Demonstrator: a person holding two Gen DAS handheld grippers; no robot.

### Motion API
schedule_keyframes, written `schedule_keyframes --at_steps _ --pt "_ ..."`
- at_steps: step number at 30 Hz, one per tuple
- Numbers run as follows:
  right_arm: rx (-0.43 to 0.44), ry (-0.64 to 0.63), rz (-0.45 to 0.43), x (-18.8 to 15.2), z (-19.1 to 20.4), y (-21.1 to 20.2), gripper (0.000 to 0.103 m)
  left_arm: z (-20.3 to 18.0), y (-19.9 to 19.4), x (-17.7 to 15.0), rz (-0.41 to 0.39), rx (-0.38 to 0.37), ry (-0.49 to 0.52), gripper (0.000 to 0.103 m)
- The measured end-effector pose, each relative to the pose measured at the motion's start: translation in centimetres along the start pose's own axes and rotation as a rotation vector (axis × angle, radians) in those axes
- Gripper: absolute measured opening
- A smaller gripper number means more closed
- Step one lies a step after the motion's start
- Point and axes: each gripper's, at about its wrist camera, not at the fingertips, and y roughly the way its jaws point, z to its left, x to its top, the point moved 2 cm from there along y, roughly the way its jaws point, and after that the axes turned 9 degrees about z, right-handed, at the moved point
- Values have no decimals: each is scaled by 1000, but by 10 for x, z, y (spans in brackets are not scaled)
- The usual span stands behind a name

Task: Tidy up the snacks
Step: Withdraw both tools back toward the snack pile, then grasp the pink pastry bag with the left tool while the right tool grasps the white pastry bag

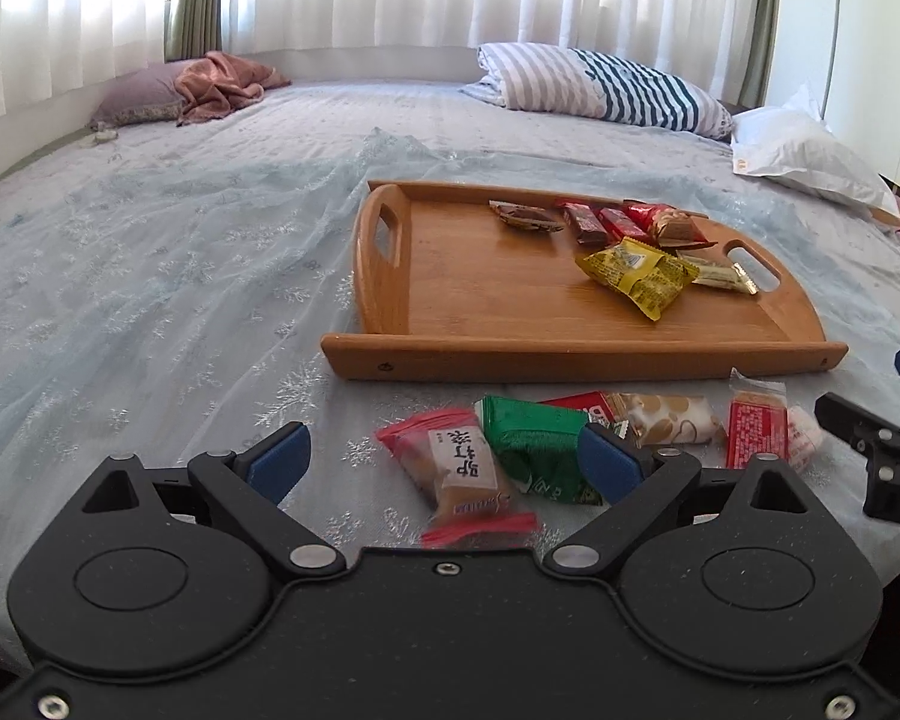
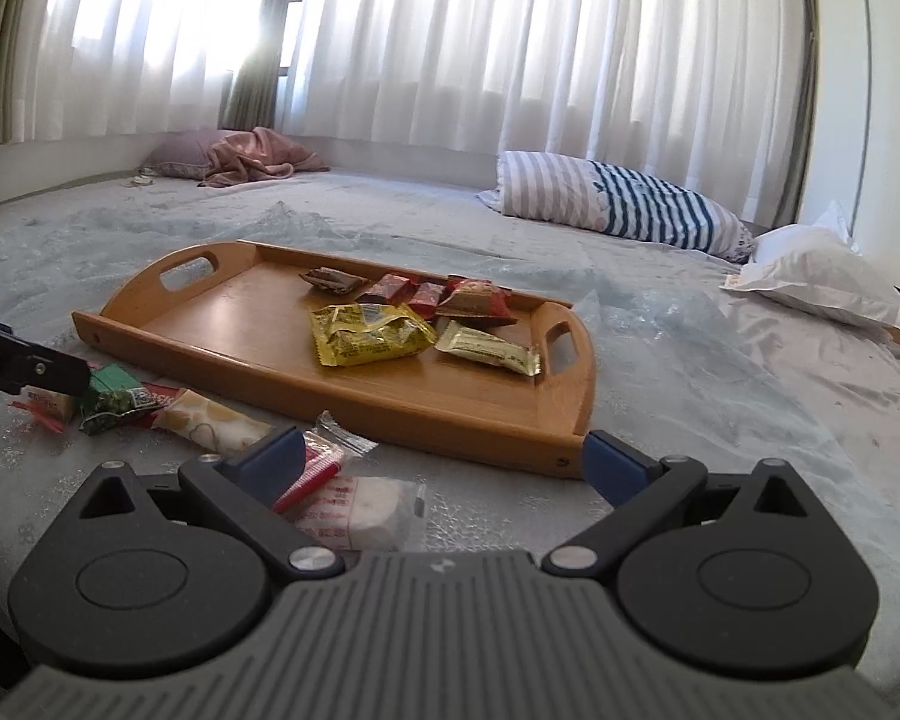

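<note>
A wooden tray [image 1: 570, 354] [image 2: 330, 402] lies on the bed and holds a yellow packet [image 1: 636, 276] [image 2: 369, 333] and several red, brown and cream snacks. Loose snacks lie in front of it. My left gripper [image 1: 444, 462] is open over a red-ended clear packet [image 1: 462, 474] and a green packet [image 1: 534, 450] [image 2: 111, 396]. A beige packet [image 1: 666, 420] [image 2: 216, 426] lies to the right of them. My right gripper [image 2: 444, 462] is open, with a red-and-white packet [image 2: 354, 498] [image 1: 762, 438] low between its fingers.
The bed wears a pale blue lacy cover [image 1: 150, 276]. A striped pillow [image 1: 606, 84] and a white bag [image 1: 810, 156] lie at the far right. A pink blanket [image 1: 222, 84] on a purple pillow lies far left. White curtains hang behind.
</note>
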Motion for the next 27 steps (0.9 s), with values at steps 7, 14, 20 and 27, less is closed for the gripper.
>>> schedule_keyframes --at_steps 7,14,20,27 --pt "-30 -8 59 -10 -5 0 100 1 -11 -8 34 -11 22 49" --pt "21 -4 106 -15 11 6 94 2 -2 -9 48 -2 -4 47" --pt "66 -36 108 -14 28 11 94 -3 7 -5 50 1 -7 50" --pt "97 -30 97 -11 36 16 92 -4 17 -6 68 -11 -20 50"
